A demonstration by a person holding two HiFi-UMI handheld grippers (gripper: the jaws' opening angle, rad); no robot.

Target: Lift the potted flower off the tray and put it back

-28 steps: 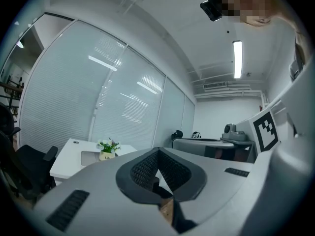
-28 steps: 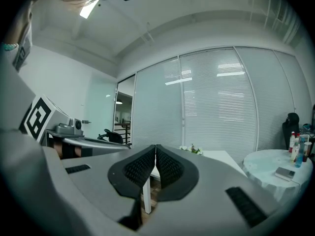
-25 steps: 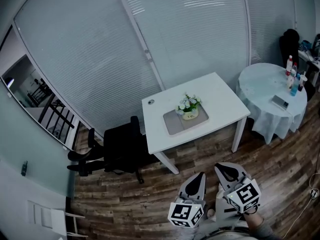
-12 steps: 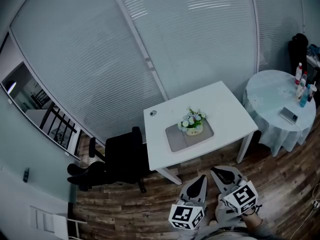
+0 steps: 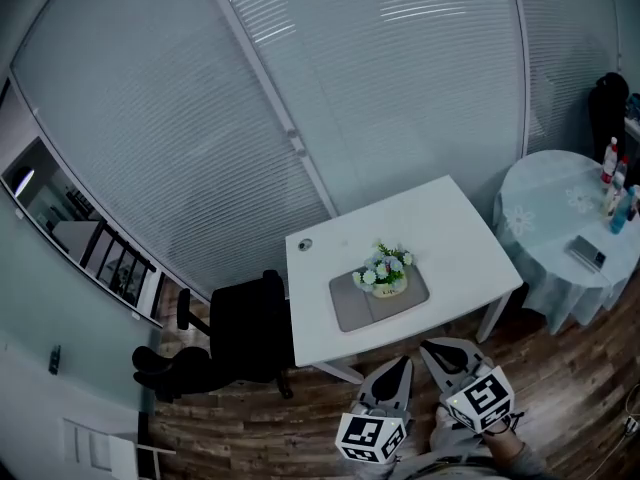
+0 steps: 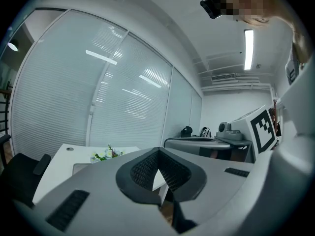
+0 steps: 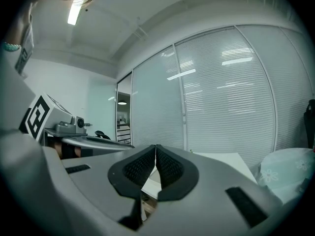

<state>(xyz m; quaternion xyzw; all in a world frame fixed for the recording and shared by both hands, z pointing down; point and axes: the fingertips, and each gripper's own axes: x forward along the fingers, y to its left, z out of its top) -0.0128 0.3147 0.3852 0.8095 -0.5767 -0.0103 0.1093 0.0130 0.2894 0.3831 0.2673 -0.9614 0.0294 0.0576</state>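
Observation:
A small potted flower with white blooms stands on a grey tray on the white table. Both grippers hover over the wood floor just short of the table's near edge. My left gripper is shut and empty. My right gripper is shut and empty too. In the left gripper view the potted flower shows far ahead on the table, past the shut left gripper. The right gripper view shows its shut right gripper and the table top.
A black office chair stands at the table's left end. A round table with a white cloth carries bottles at the right. Glass walls with blinds run behind. A small round fitting sits in the table's far left corner.
Both grippers and the head camera have moved closer to the table. The table and flower now sit lower and nearer in the head view. Both grippers stay shut.

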